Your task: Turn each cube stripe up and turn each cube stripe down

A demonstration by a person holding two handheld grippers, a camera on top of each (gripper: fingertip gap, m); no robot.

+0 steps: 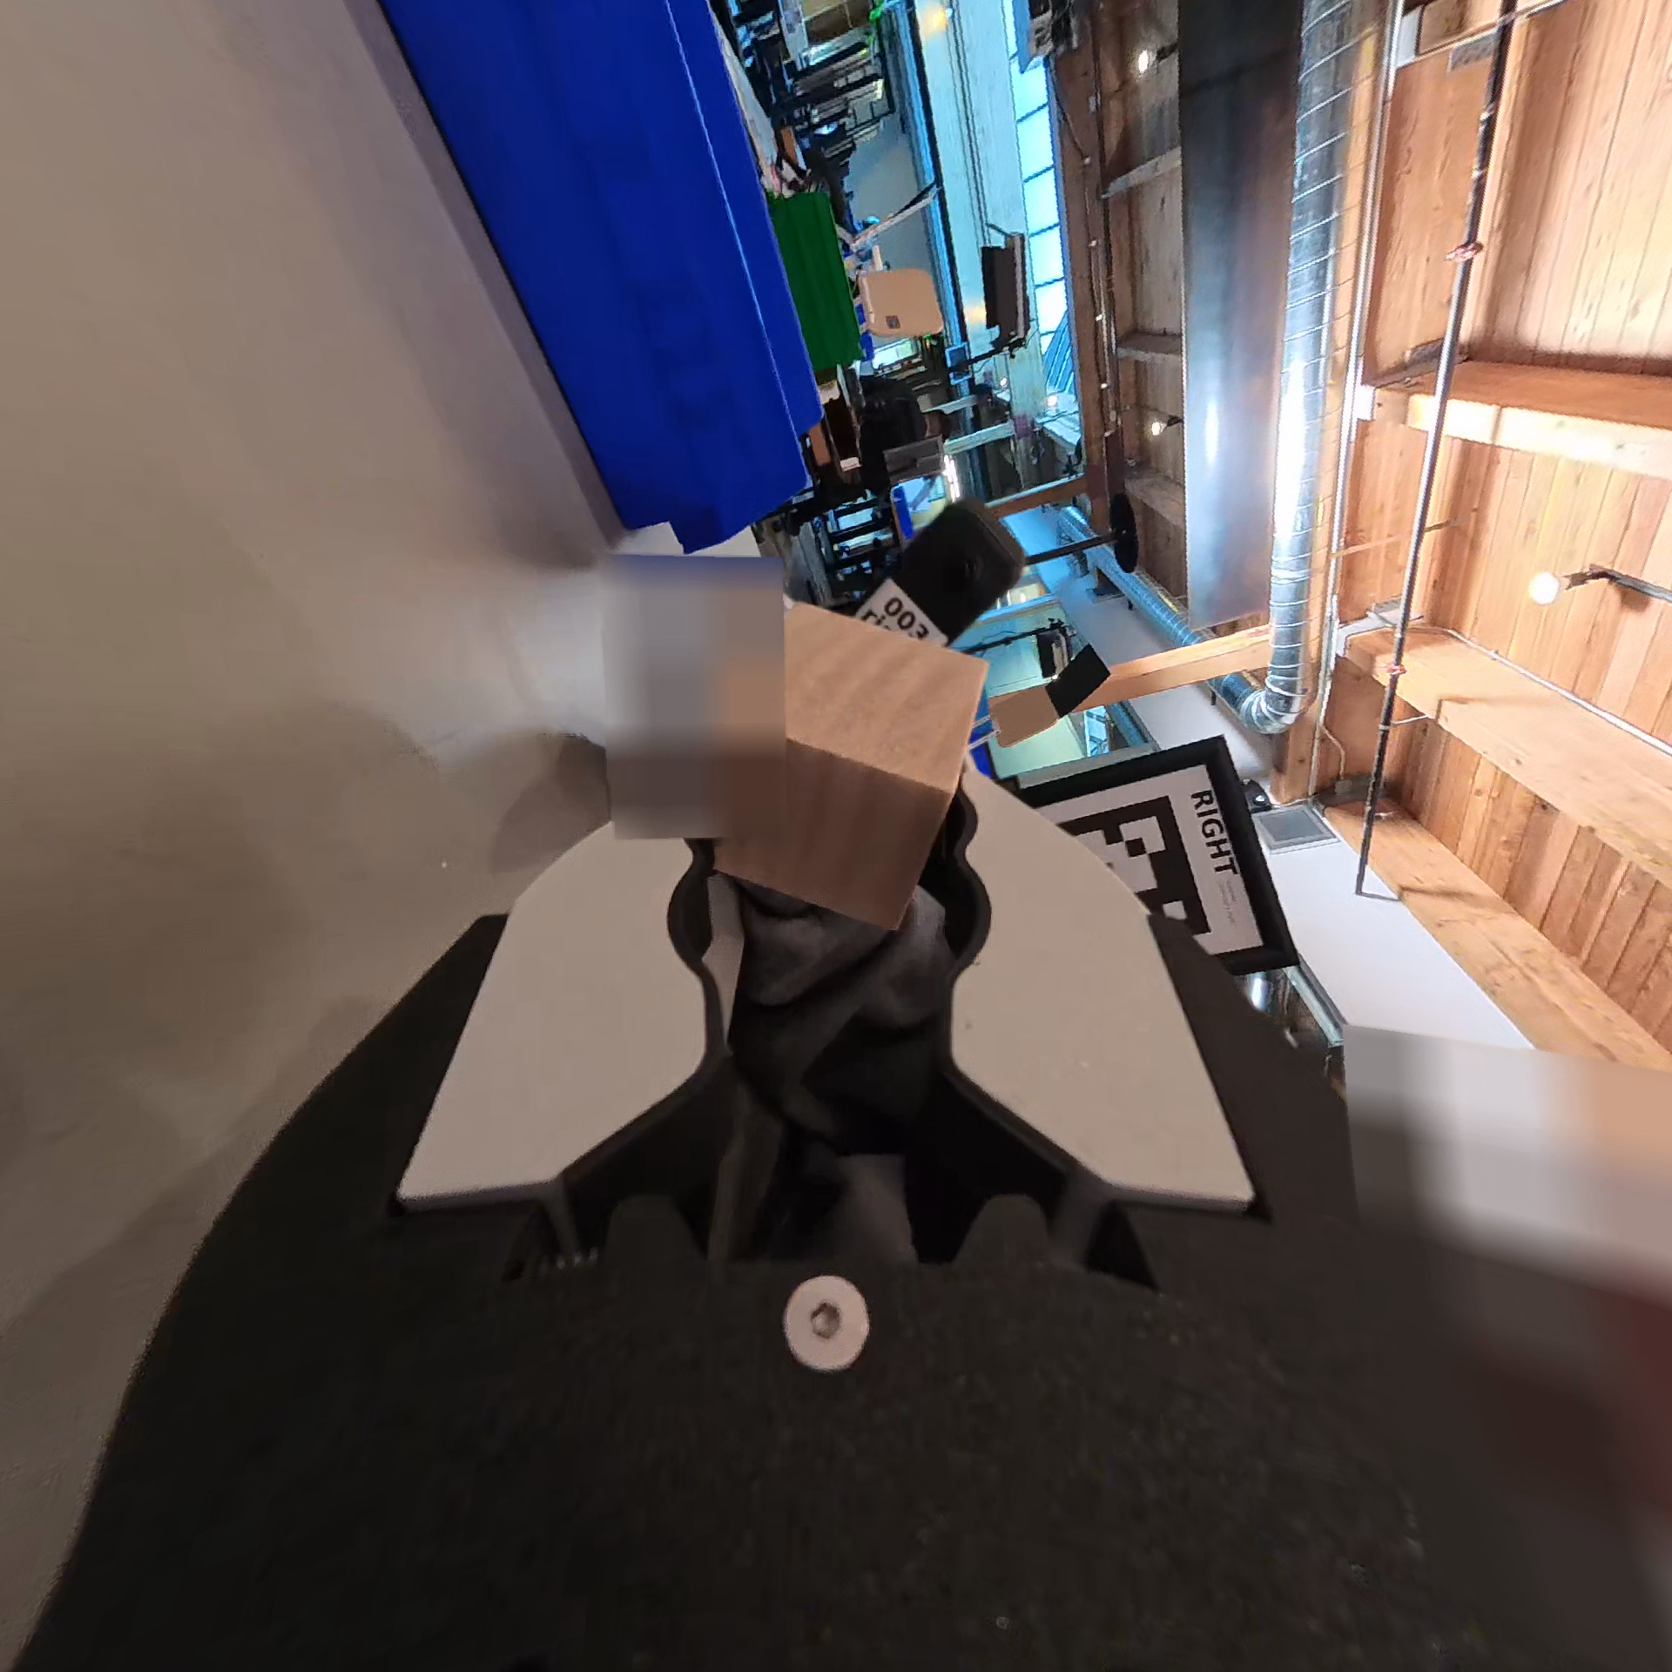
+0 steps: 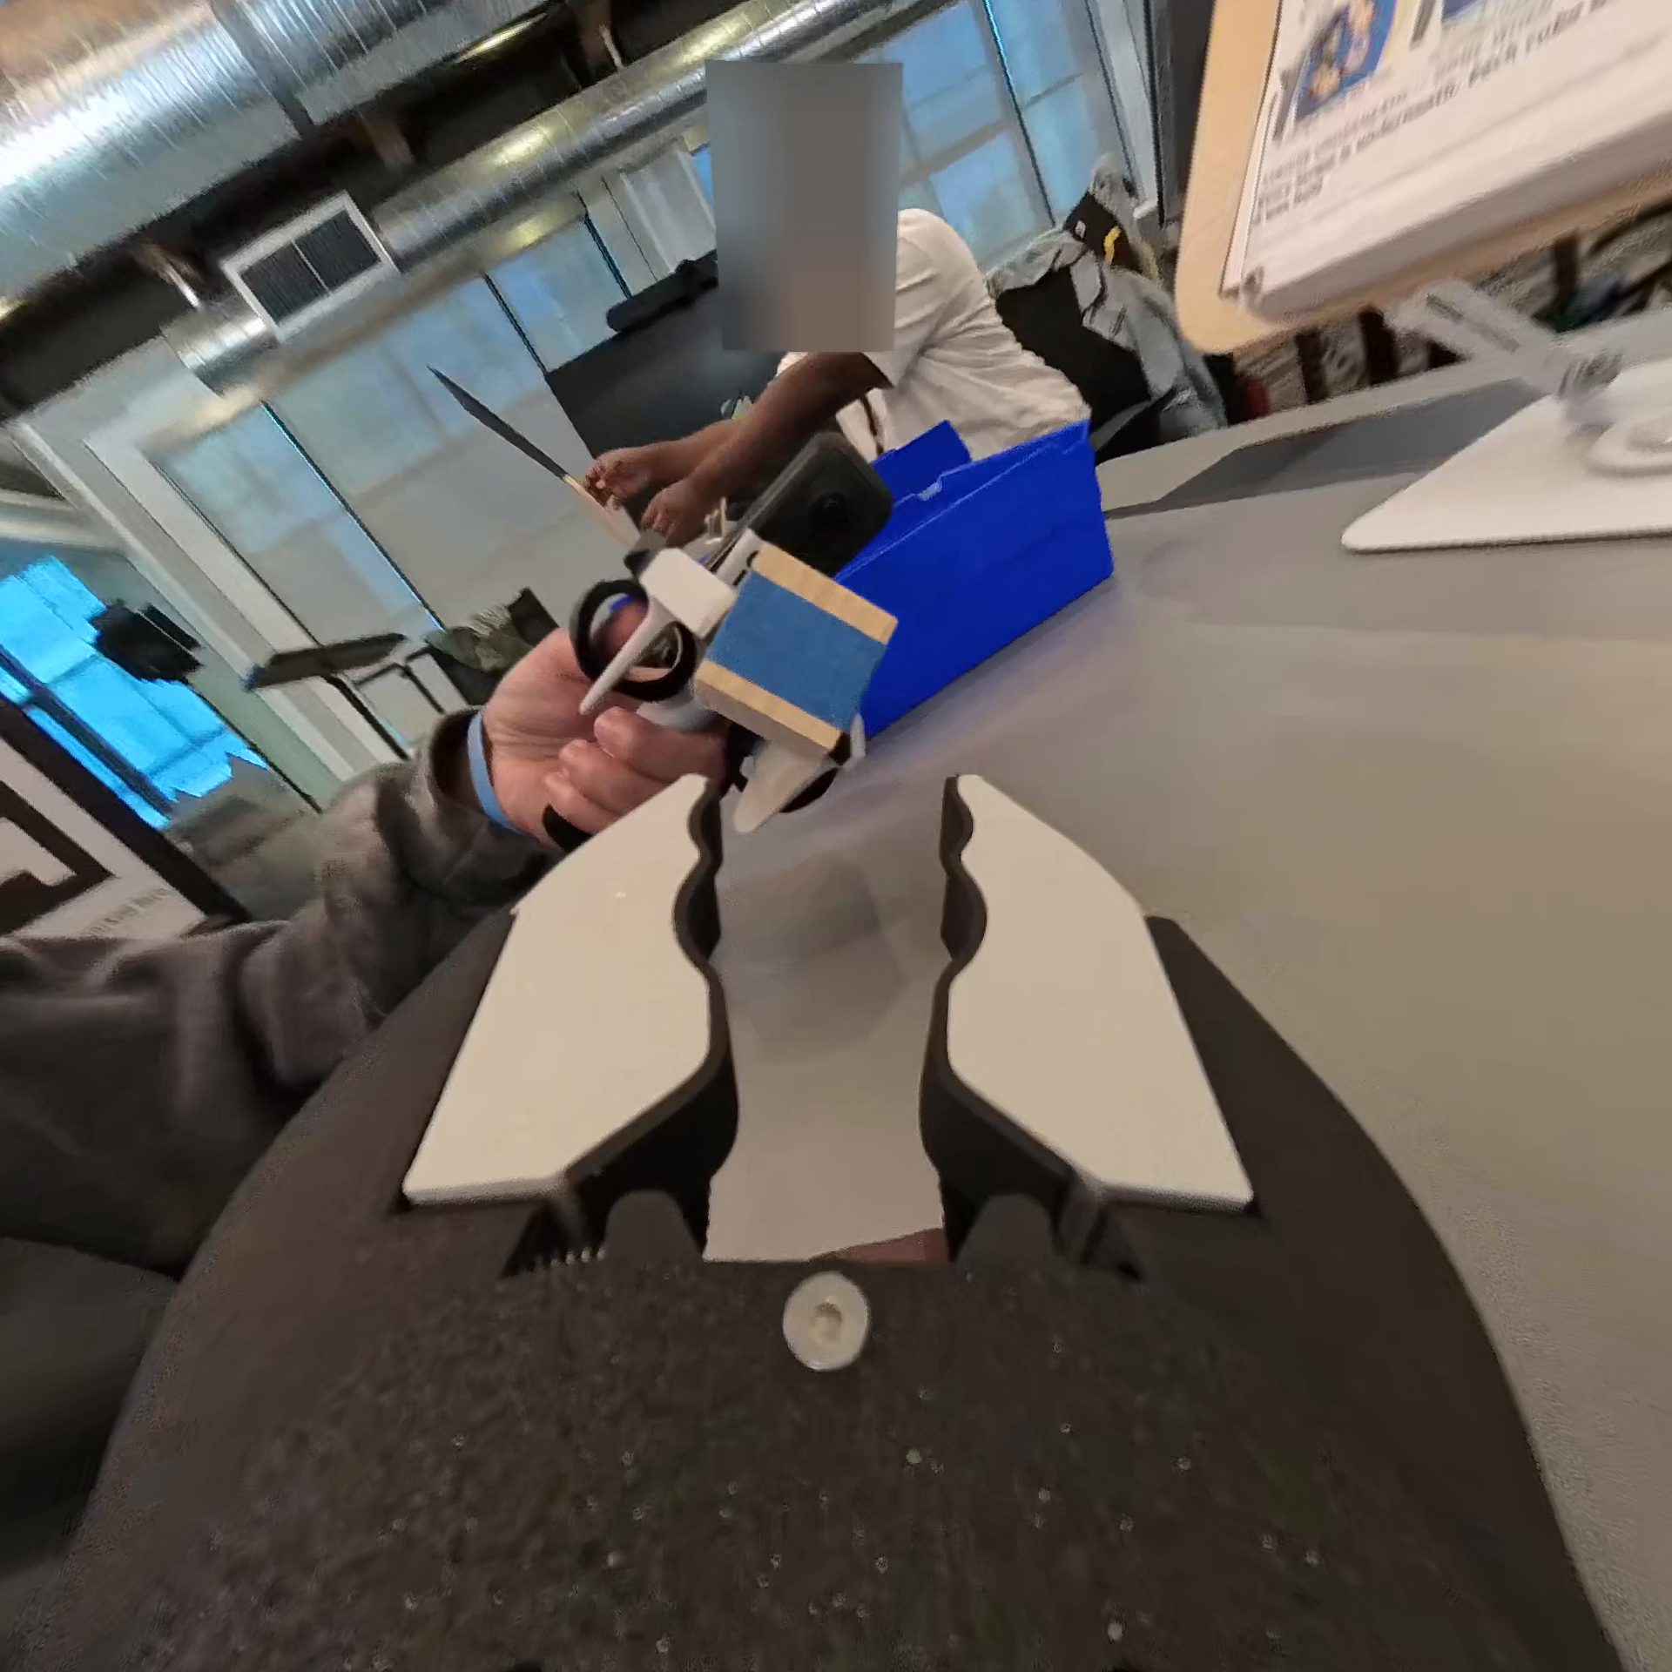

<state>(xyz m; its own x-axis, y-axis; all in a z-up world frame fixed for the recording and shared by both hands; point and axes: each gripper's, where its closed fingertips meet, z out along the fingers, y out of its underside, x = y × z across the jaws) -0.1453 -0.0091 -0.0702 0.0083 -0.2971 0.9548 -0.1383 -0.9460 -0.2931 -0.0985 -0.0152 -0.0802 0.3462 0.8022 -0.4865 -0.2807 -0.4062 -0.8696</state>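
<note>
My left gripper (image 1: 828, 841) is shut on a wooden cube (image 1: 869, 751) and holds it in the air; only plain wood faces show in the left wrist view, which is rolled sideways. In the right wrist view the same cube (image 2: 796, 665) shows a wide blue stripe on the face turned toward my right gripper, and a white finger (image 2: 774, 801) of the left gripper sits under it. My right gripper (image 2: 823, 796) is open and empty, just in front of and below the held cube, above the grey table (image 2: 1267, 814). The right gripper's black camera (image 1: 959, 570) shows beyond the cube.
A blue bin (image 2: 977, 561) stands on the table right behind the held cube and also shows in the left wrist view (image 1: 615, 271). A white monitor base (image 2: 1493, 489) is at the far right. A person in a white shirt (image 2: 959, 344) works behind the bin.
</note>
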